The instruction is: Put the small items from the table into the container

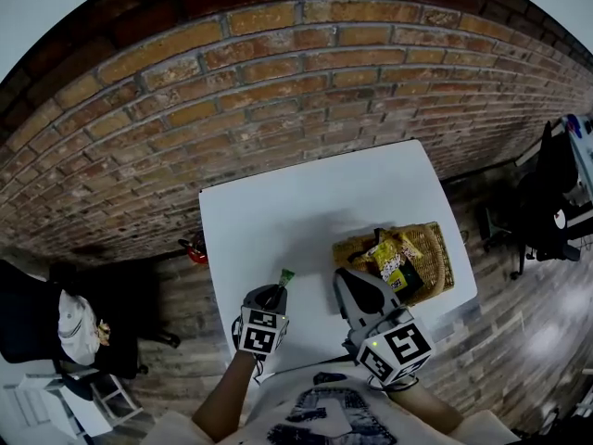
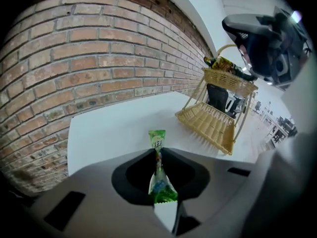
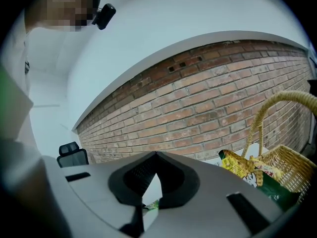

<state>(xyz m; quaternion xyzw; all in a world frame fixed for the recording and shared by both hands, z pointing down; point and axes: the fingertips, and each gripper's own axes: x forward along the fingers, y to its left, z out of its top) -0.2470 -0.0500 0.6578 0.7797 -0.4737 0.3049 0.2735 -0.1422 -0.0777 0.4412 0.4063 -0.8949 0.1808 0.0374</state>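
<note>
Your L gripper (image 2: 158, 151) is pinched narrow on the green sachet (image 2: 157, 139), which sticks up btwn its jaws over the white table (image 1: 278, 211), left of the wicker basket (image 1: 438, 248) w/ snack packs (image 1: 394, 256), while your R gripper (image 3: 156, 154) has its tips together, nothing held.

Basket (image 1: 443, 260) on table (image 1: 296, 207) right side, packets (image 1: 393, 256) inside; wall (image 1: 232, 82) behind table; sachet (image 1: 286, 275) left of basket.
</note>
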